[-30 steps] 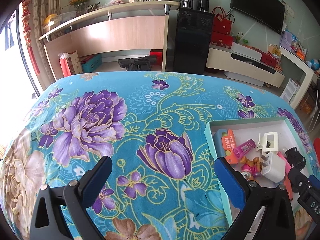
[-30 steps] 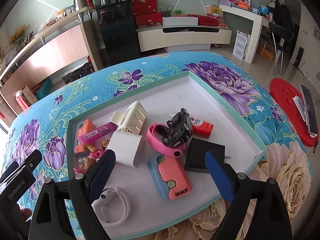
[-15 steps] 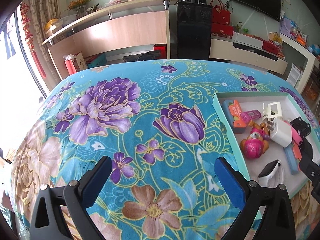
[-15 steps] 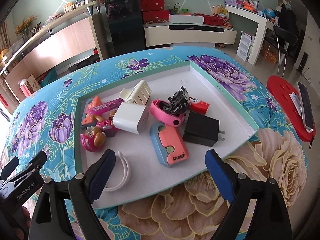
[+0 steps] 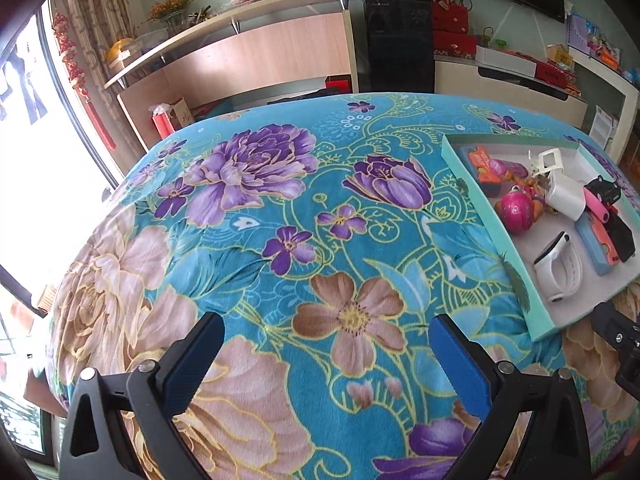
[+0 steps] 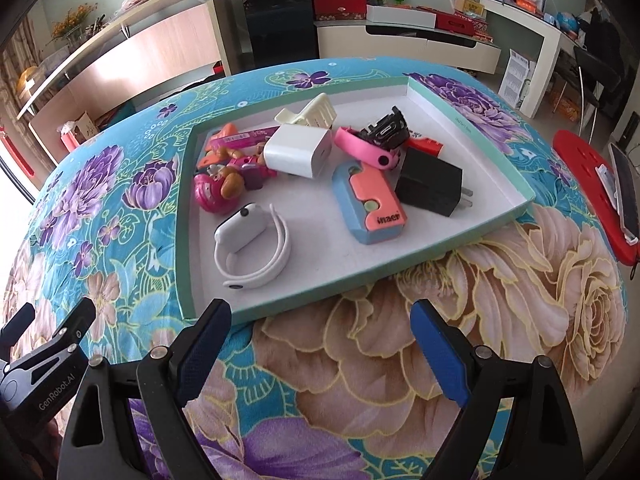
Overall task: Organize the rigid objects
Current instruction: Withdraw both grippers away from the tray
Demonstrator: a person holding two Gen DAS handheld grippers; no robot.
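Both tools wide, nothing held

We judge the white watch (image 6: 250, 246), nearest the tray (image 6: 320, 294) front rim, light and springy; pinch its stiff face.

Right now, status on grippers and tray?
Left gripper open, empty. Right gripper open, empty, short of tray. White watch nearest. Nothing blocking.

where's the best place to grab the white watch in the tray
Probably the white watch's boxy body, from above, fingers across its short sides. It lies in open tray floor, tilted on its looped strap; the strap is thin and curved, likelier to slip. Right gripper is open.
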